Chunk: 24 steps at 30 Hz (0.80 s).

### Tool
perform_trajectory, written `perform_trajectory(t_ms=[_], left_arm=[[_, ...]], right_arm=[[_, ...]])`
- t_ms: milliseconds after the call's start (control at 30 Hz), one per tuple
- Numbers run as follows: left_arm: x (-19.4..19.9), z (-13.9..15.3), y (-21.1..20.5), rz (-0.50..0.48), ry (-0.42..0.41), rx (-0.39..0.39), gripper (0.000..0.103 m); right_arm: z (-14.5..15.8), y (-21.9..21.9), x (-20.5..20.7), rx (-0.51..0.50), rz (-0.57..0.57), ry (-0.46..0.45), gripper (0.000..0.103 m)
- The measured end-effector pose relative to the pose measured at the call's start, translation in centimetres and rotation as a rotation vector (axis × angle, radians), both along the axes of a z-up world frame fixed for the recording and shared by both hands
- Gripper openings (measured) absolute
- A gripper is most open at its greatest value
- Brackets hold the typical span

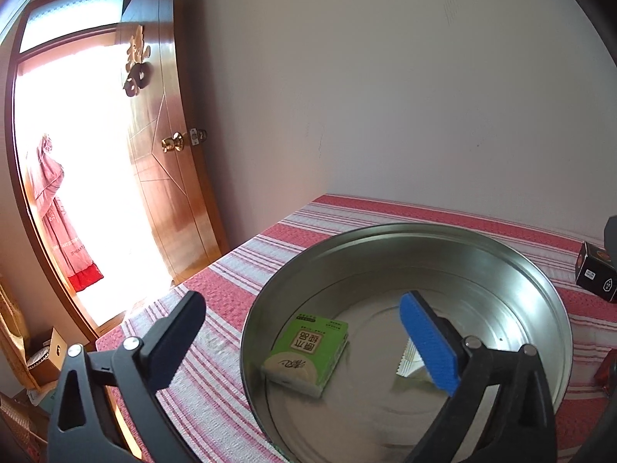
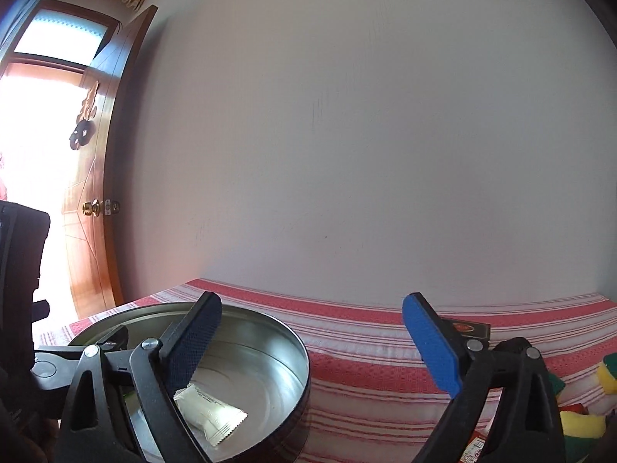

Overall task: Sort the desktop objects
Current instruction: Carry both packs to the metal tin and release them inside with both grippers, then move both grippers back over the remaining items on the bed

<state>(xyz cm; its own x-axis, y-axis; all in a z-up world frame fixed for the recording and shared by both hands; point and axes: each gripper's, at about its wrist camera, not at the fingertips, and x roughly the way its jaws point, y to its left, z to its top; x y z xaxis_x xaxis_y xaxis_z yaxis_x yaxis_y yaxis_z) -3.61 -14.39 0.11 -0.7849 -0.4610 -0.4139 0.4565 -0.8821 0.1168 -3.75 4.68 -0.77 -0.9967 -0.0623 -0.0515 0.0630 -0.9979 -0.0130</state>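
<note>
Both our claws, left [image 1: 304,341] and right [image 2: 312,343], gape wide and empty, the pack [image 1: 308,351] and packet [image 2: 210,418] lie in the tin [image 1: 482,247], so next we reach for the black box [image 1: 595,277].

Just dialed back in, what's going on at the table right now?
Both handheld grippers, left and right, stand open and empty over the red-striped tablecloth. The round metal tin already holds a green tissue packet and a white sachet. A small black box sits outside it.

Blown-out doorway [image 1: 88,177] glare, fisheye warp.
</note>
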Motion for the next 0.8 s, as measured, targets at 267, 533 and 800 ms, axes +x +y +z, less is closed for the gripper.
perform_trajectory(t_ms=[267, 533, 800], left_arm=[[1.1, -0.4, 2.9, -0.044, 0.048, 0.002, 0.102], [1.1, -1.0, 6.0, -0.125, 0.028, 0.010, 0.102], [1.2, -0.9, 9.2, -0.189, 0.020, -0.005, 0.102]], right_arm=[[0.6, 1.3, 1.7, 0.006, -0.066, 0.067, 0.097], [0.6, 5.1, 3.6, -0.072, -0.143, 0.051, 0.097], [0.6, 8.3, 5.8, -0.119, -0.182, 0.049, 0.097]])
